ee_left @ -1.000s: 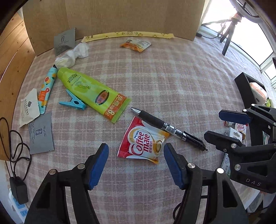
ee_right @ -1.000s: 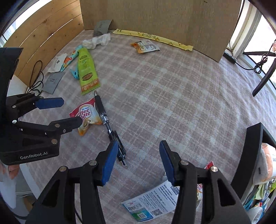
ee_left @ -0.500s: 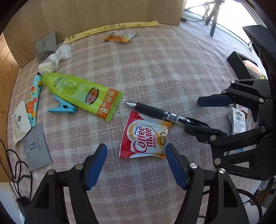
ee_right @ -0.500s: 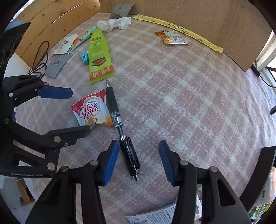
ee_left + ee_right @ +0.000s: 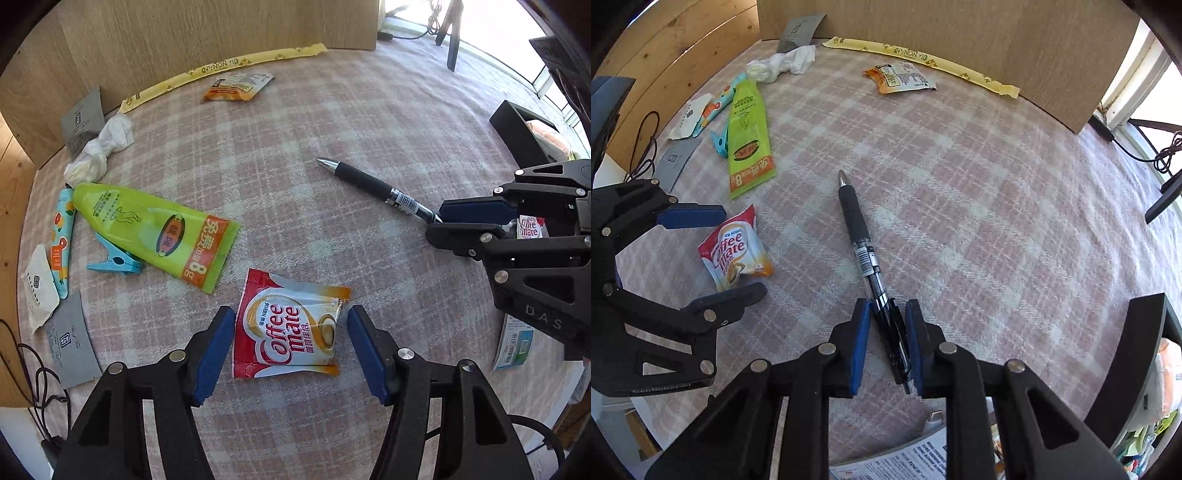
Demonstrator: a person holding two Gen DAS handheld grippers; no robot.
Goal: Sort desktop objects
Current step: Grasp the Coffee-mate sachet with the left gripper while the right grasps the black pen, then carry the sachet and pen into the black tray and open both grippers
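The black retractable pen with a silver tip point(image 5: 866, 258) lay on the pink plaid cloth of the desk point(image 5: 997, 206). Its clip end sat between the jaws of the right gripper point(image 5: 886, 338), which had narrowed to just wider than the barrel; whether both pads point(image 5: 860, 339) actually touched it could not be told. The pen lay slightly askew to the pads, so it looked likely to swivel or roll out as they closed, and a hold so far from its middle might let the tip droop.

Left of the pen, the red and white Coffee-mate sachet point(image 5: 291, 325) lay flat between the wide-open, empty jaws of the left gripper point(image 5: 291, 350). Being thin and slick, it would probably buckle or slide rather than lift. The two grippers stood near each other and could collide.
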